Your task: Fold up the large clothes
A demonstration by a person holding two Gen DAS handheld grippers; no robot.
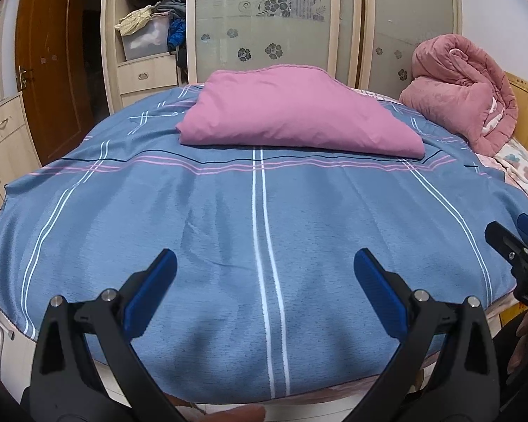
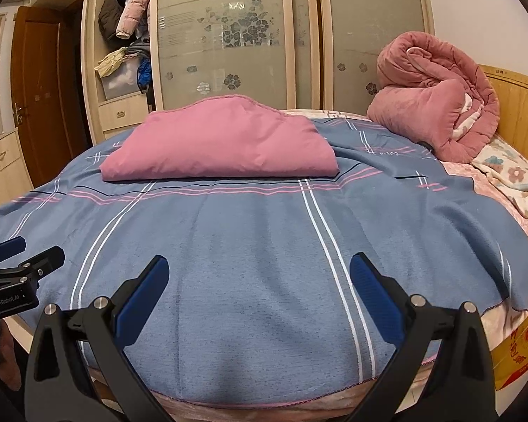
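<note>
A large blue cloth [image 1: 200,218] with white and pink stripes lies spread flat over the bed, its near hem hanging at the bed's front edge. The same blue cloth [image 2: 250,246] fills the right wrist view. A folded pink-purple cloth [image 1: 292,116] rests on its far half, seen again as the folded pink cloth [image 2: 221,140]. My left gripper [image 1: 264,263] hovers open above the near edge with nothing between its blue pads. My right gripper [image 2: 258,269] is open too, beside it to the right, and empty.
A rolled pink quilt [image 1: 464,88] sits at the bed's far right by a wooden headboard [image 2: 517,105]. A floral sheet [image 2: 510,176] lies under it. A wardrobe with frosted sliding doors [image 1: 264,17] and open shelves of clothes stands behind the bed. A cardboard box [image 2: 521,351] is at lower right.
</note>
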